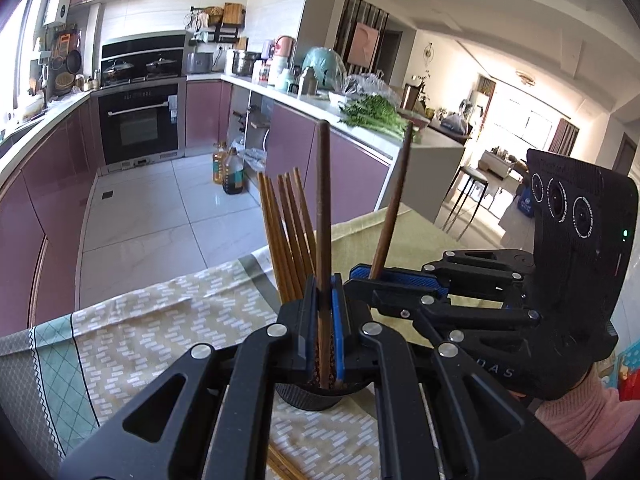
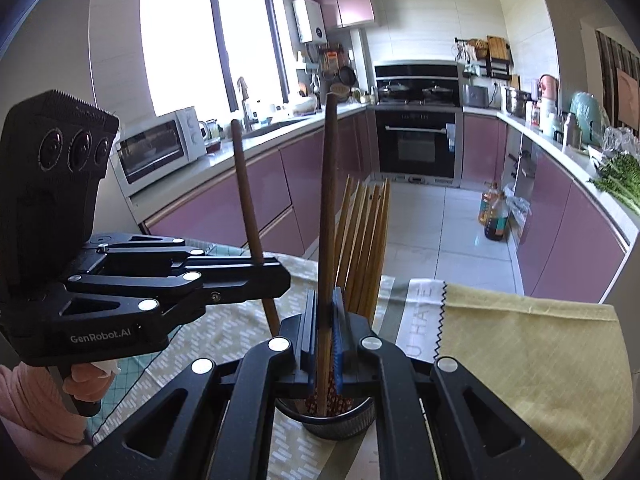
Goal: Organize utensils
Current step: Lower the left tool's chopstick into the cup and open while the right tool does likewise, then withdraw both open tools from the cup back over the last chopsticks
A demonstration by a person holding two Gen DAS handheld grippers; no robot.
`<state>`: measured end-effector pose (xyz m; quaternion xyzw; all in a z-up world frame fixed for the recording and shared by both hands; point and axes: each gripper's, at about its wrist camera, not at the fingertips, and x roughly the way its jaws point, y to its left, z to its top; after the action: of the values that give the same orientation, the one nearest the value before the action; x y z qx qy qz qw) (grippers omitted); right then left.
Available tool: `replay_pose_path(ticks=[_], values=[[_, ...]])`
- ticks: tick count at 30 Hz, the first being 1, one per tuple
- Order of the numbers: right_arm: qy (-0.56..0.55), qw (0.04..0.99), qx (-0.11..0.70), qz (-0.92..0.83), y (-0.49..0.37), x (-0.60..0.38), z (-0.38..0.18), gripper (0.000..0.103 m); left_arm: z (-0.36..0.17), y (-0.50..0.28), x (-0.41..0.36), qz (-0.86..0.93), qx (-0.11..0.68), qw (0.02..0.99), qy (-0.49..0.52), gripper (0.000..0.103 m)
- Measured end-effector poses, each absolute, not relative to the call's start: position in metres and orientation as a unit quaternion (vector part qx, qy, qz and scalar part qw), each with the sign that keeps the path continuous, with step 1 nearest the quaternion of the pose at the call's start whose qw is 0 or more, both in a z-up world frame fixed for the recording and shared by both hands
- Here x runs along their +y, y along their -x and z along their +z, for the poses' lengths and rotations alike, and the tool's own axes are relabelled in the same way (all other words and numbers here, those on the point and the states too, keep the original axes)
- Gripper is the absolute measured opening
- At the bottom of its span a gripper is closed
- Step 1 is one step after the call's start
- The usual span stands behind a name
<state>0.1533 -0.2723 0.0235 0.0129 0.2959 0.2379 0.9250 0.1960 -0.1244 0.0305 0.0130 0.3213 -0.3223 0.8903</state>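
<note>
Over on the left, the left tongs [image 1: 325,320] are clamped tight on a dark brown chopstick [image 1: 322,216], held upright, its lower end down inside the black holder [image 1: 316,398] on the bench [image 1: 132,320]. A fan of pale bamboo chopsticks [image 1: 286,236] stands in that same holder, just left of the dark one. This camera alone catches loose pale sticks lying on the cloth by the holder's foot.

To the right, the right tongs [image 2: 324,332] squeeze a second dark chopstick [image 2: 329,200], also upright, tip in the holder. That view alone shows the holder's ribbed wall and a red patterned lining, plus the plain yellow cloth [image 2: 528,344] at right. Each camera sees the other tool side-on, with a pink sleeve [image 2: 28,404] behind it.
</note>
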Motion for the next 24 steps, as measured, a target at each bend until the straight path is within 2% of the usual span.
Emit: replay_pose_path(ticks=[10, 12, 17, 19, 24], values=[[-0.033, 0.921, 0.315, 0.225, -0.172, -0.272, 0.012, 0.007, 0.024, -0.215, -0.133, -0.309, 0.338, 0.889, -0.016, 0.008], [-0.038, 0.922, 0.316, 0.219, -0.175, -0.276, 0.009, 0.008, 0.022, -0.216, -0.135, -0.302, 0.339, 0.891, -0.023, 0.015], [-0.047, 0.923, 0.315, 0.216, -0.170, -0.284, 0.007, 0.013, 0.013, -0.215, -0.134, -0.294, 0.340, 0.893, -0.027, 0.020], [-0.047, 0.924, 0.309, 0.220, -0.163, -0.285, 0.008, 0.015, 0.011, -0.213, -0.127, -0.291, 0.337, 0.895, -0.023, 0.021], [-0.035, 0.925, 0.283, 0.250, -0.135, -0.282, 0.014, 0.030, 0.011, -0.186, -0.100, -0.276, 0.306, 0.911, -0.020, 0.031]])
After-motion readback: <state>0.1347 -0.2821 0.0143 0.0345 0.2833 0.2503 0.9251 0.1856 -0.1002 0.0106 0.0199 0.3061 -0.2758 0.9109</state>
